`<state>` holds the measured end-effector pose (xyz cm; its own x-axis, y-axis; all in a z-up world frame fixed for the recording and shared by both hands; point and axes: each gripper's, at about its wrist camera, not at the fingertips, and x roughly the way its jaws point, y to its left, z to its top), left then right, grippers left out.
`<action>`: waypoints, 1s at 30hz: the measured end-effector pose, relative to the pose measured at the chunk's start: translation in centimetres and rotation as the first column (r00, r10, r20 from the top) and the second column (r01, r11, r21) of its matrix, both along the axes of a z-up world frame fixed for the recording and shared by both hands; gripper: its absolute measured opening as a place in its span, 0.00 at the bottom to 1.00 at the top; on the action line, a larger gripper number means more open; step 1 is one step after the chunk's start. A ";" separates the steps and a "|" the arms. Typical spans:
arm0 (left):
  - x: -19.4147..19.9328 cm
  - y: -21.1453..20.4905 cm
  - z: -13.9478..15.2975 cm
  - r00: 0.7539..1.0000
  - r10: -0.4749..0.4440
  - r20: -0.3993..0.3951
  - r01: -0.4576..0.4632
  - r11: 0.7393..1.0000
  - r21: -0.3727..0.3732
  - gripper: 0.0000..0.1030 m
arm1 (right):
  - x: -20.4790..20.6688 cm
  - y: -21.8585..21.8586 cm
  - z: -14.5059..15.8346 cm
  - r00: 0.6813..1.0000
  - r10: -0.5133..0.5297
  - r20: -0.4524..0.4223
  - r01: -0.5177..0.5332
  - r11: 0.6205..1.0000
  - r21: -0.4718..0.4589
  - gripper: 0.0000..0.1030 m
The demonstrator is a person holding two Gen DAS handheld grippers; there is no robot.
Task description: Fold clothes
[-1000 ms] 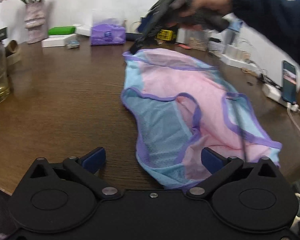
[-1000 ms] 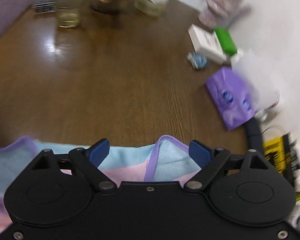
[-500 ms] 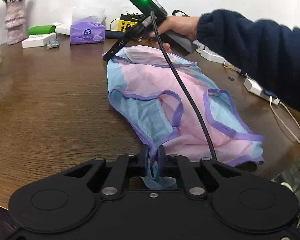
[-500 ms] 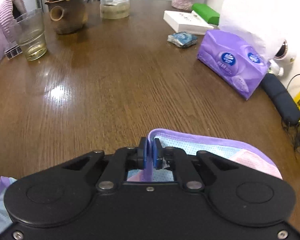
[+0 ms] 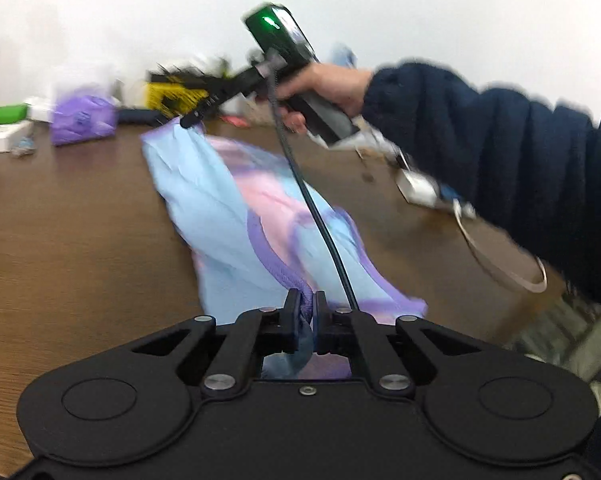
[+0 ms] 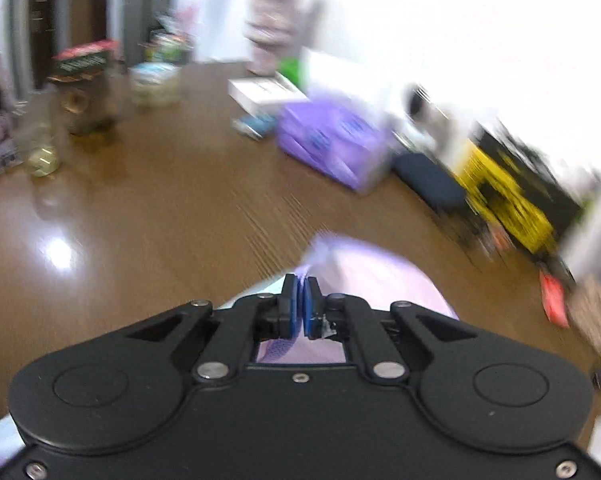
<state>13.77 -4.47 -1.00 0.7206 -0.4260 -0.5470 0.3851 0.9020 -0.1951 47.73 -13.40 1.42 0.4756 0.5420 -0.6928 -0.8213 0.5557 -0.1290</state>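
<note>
Light, limp mesh garment [image 5: 220, 216], best taken by its purple binding: left claw [image 5: 305, 312] and right claw [image 6: 300, 304], jaws easing open, each pinch a hem above the worktop [image 5: 68, 240].

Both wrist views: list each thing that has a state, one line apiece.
Garment: stretched between both grippers, one edge lifted, the rest on the table.
Left gripper: clamped on the purple hem, jaws easing open.
Right gripper: clamped on the far edge, jaws easing open.
Glass: upright, holding some liquid.
Tissue pack: lying on the table.
</note>
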 end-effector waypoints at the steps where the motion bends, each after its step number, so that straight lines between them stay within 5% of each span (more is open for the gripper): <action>1: 0.0 -0.4 -0.2 1.000 0.001 0.000 -0.001 1.000 -0.009 0.43 | 0.2 -0.4 -0.5 1.000 -0.022 -0.004 0.022 1.000 -0.017 0.20; 3: -0.8 -0.1 0.3 1.000 -0.011 0.027 0.013 0.998 -0.057 0.68 | 0.2 -1.5 -1.3 0.998 -0.058 -0.001 0.057 0.998 -0.037 0.23; 7: -2.5 2.6 2.1 0.989 0.020 0.144 0.003 0.987 -0.159 0.78 | -0.5 -2.8 -0.5 0.997 -0.074 0.033 0.073 0.997 0.008 0.49; 8: -2.3 3.7 2.2 0.987 0.085 0.133 -0.061 0.983 -0.171 0.79 | -0.7 -3.0 0.1 0.997 -0.070 0.045 0.068 0.997 0.033 0.64; 10: -1.4 4.9 1.4 0.982 0.177 0.073 -0.163 0.973 -0.165 0.77 | -1.2 -2.5 1.8 0.993 -0.061 0.096 0.053 0.995 0.088 0.72; 11: -0.1 5.8 0.3 0.972 0.237 -0.011 -0.236 0.961 -0.143 0.76 | -1.2 -2.1 2.4 0.993 -0.050 0.106 0.039 0.994 0.103 0.72; 14: 1.9 6.1 -1.7 0.962 0.237 -0.132 -0.251 0.963 -0.097 0.68 | 0.2 0.4 2.8 0.996 -0.015 0.093 0.005 0.994 0.109 0.72; 17: 2.8 5.7 -2.6 0.963 0.211 -0.170 -0.229 0.968 -0.098 0.67 | 2.4 2.7 1.8 0.998 -0.003 0.060 -0.002 0.997 0.073 0.71; 18: 2.9 5.7 -2.7 0.963 0.211 -0.169 -0.229 0.968 -0.098 0.67 | 3.3 3.4 1.2 0.999 -0.003 0.043 0.001 0.998 0.066 0.70; 22: 3.5 5.3 -2.5 0.968 0.176 -0.179 -0.192 0.979 -0.076 0.37 | 6.1 5.8 -0.7 0.999 -0.008 -0.041 0.011 0.997 0.082 0.59; 30: 3.1 5.8 -2.7 0.969 0.141 -0.201 -0.161 0.983 -0.089 0.12 | 8.0 7.6 -4.2 0.994 -0.053 -0.091 0.061 0.995 0.077 0.06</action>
